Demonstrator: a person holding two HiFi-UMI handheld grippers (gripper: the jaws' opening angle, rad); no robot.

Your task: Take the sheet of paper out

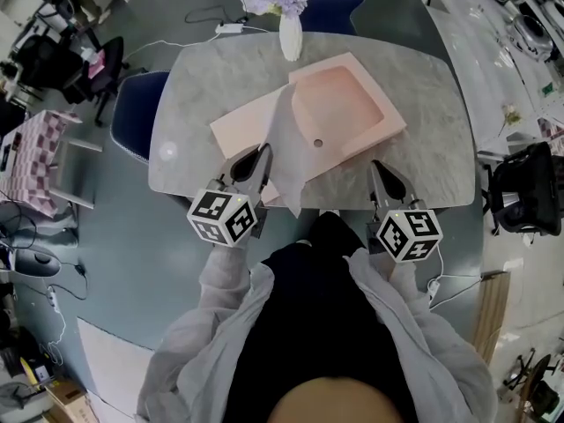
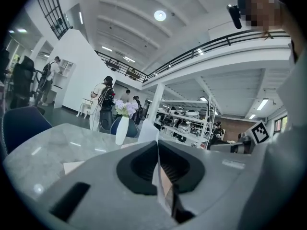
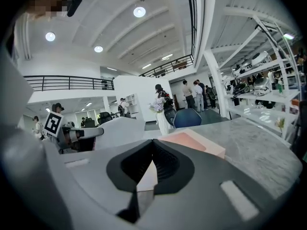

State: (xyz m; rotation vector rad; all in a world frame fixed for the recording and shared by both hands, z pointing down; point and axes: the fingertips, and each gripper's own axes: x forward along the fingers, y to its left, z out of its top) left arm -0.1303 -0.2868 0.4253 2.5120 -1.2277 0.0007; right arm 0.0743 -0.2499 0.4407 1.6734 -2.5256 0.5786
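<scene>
Clamping the white paper sheet (image 1: 284,144), the left gripper (image 1: 264,152) has the pink box (image 1: 348,104) just ahead — right gripper (image 1: 376,166) jaws together, empty.

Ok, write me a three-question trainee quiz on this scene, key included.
1. True or false: the left tool is shut on the sheet of paper.
2. Where does the vase stand? A) on the blue chair B) at the far edge of the table C) on the floor
3. Fill in: the paper lies across the rim of the open pink ____.
Key: 1 true; 2 B; 3 box.
</scene>
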